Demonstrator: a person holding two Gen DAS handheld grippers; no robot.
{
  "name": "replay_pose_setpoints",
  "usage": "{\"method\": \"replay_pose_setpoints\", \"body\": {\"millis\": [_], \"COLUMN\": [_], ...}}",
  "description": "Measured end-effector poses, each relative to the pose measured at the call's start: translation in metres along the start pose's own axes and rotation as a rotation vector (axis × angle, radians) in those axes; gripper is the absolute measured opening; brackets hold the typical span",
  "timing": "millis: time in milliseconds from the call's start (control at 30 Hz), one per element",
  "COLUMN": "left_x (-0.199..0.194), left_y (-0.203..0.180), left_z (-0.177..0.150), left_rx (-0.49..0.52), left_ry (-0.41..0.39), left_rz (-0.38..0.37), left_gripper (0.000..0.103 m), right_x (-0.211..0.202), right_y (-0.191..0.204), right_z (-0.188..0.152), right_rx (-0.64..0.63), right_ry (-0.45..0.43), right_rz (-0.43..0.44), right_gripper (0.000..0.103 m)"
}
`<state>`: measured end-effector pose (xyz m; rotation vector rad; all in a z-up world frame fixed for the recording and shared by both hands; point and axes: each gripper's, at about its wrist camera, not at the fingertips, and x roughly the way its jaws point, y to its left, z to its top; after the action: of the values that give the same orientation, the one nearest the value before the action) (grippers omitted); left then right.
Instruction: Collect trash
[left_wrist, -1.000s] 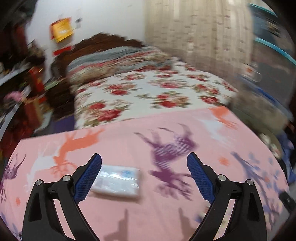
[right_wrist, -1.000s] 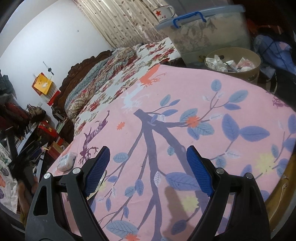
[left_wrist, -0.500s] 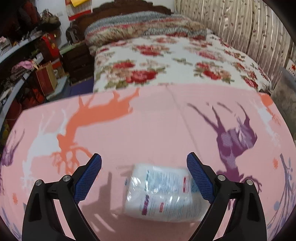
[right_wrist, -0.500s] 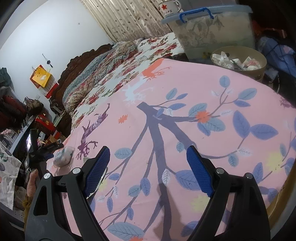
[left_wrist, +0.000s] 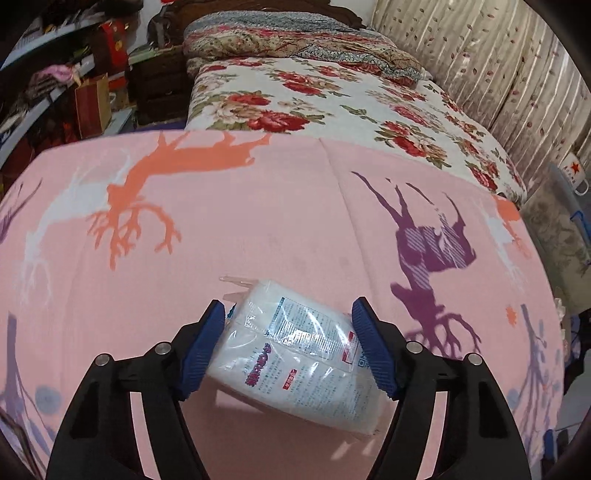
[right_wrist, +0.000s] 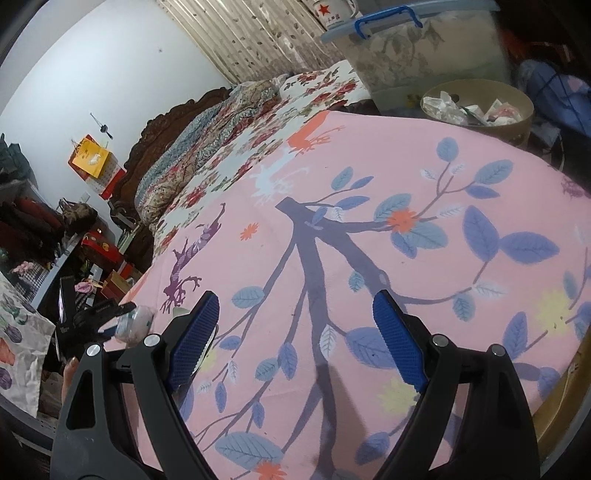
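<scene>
1. Surroundings: pink printed cloth (left_wrist: 280, 229) covers the work surface. Beyond its far edge, a bed with a floral bedspread (left_wrist: 332, 99) and a curtain (left_wrist: 517, 74) along its far side. Cluttered shelves (left_wrist: 55, 85) stand at the left.
2. Right wrist view: a round bin (right_wrist: 517, 122) holding crumpled scraps sits past the cloth's far right edge; a clear lidded storage box (right_wrist: 424, 48) is behind it, with a red-star mug (right_wrist: 332, 11) on the lid. Nothing lies on the cloth between the right tongs and the bin.
3. Hard to read: the packet's print is too small to make out; its near end is cut off behind the right finger. In the right wrist view the left tongs appear only small and dark at the left edge.
4. Task item: a white plastic-wrapped packet (left_wrist: 295, 354), lying tilted on the cloth near its front edge.
5. Left gripper (left_wrist: 290, 347): jaws have just been closing, with the packet between the blue pads (left_wrist: 201, 350); both pads meet its sides.
6. Right gripper (right_wrist: 295, 339): jaws wide, nothing between them, above bare cloth.
</scene>
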<state>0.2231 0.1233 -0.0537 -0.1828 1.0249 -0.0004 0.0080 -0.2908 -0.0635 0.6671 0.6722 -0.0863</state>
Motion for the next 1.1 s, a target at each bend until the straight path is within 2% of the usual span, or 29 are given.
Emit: {"method": "replay_pose_setpoints", "body": {"millis": [167, 367, 500, 567, 600, 633, 700, 767, 933, 1100], "left_x": [-0.016, -0.036, -0.050, -0.063, -0.068, -0.076, -0.090, -0.096, -0.081, -0.070], "left_y": [0.001, 0.003, 0.004, 0.006, 0.007, 0.007, 0.005, 0.001, -0.011, -0.021], "left_z": [-0.025, -0.056, -0.070, -0.074, -0.074, -0.073, -0.069, -0.065, -0.063, -0.068], "left_rx": [-0.033, -0.050, -0.049, -0.045, -0.042, -0.035, -0.008, 0.033, 0.119, 0.197], "left_ry": [-0.009, -0.012, -0.014, -0.045, -0.062, -0.092, -0.165, -0.200, -0.150, -0.139], "left_rz": [-0.021, -0.080, -0.134, -0.137, -0.131, -0.116, -0.069, -0.036, -0.055, -0.062], "left_gripper": [0.067, 0.068, 0.073, 0.078, 0.084, 0.090, 0.094, 0.094, 0.094, 0.094], "right_x": [-0.005, -0.006, -0.004, -0.003, -0.002, -0.001, 0.001, 0.003, 0.006, 0.009], "right_y": [-0.009, -0.009, -0.005, -0.004, -0.003, -0.002, 0.000, 0.003, 0.009, 0.013], "right_z": [0.000, -0.001, -0.003, -0.004, -0.005, -0.005, -0.006, -0.007, -0.010, -0.011], "right_rx": [0.017, 0.007, -0.007, -0.011, -0.014, -0.016, -0.021, -0.028, -0.045, -0.051], "right_ry": [-0.010, -0.013, -0.009, -0.004, -0.001, 0.002, 0.009, 0.015, 0.025, 0.033], "right_rz": [0.005, 0.008, 0.008, 0.006, 0.004, 0.004, 0.002, 0.001, -0.004, -0.017], "right_gripper": [0.085, 0.085, 0.085, 0.085, 0.085, 0.085, 0.085, 0.085, 0.085, 0.085]}}
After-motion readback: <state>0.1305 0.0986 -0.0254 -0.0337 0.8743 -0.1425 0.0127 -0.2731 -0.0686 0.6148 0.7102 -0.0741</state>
